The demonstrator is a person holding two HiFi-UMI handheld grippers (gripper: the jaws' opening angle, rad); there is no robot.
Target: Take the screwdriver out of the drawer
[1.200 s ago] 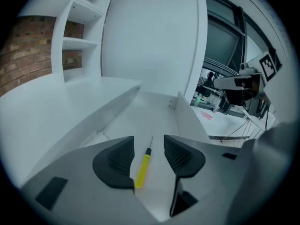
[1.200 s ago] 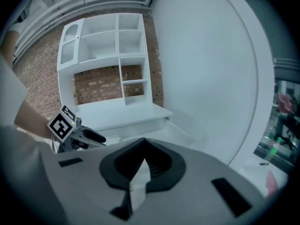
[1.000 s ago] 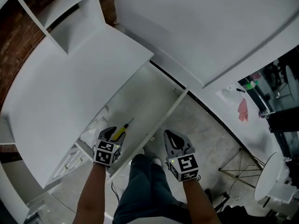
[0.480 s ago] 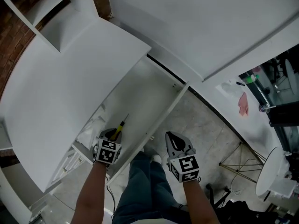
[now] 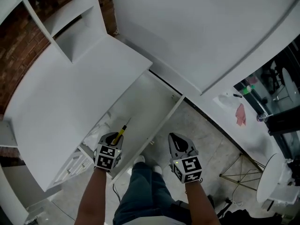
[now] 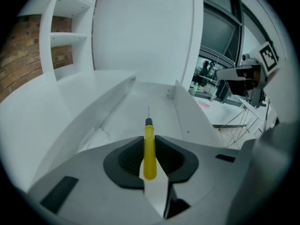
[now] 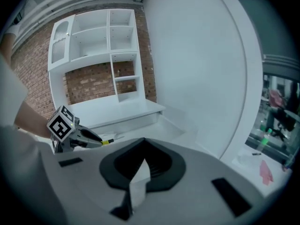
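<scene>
The left tongs (image 6: 149,140) have just been closing and now clamp the yellow plastic handle of the slim screwdriver (image 6: 149,125). Its long axis runs straight out along them, metal tip forward, over the floor of the open white drawer (image 6: 185,118). The right tongs (image 7: 142,163) are shut on nothing and sit farther off, outside the drawer's front — what remains is probably lifting up and back.

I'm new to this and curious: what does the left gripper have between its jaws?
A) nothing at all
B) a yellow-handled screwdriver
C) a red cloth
B: the left gripper is clamped on the screwdriver by its yellow handle, with the tip pointing away.
</scene>
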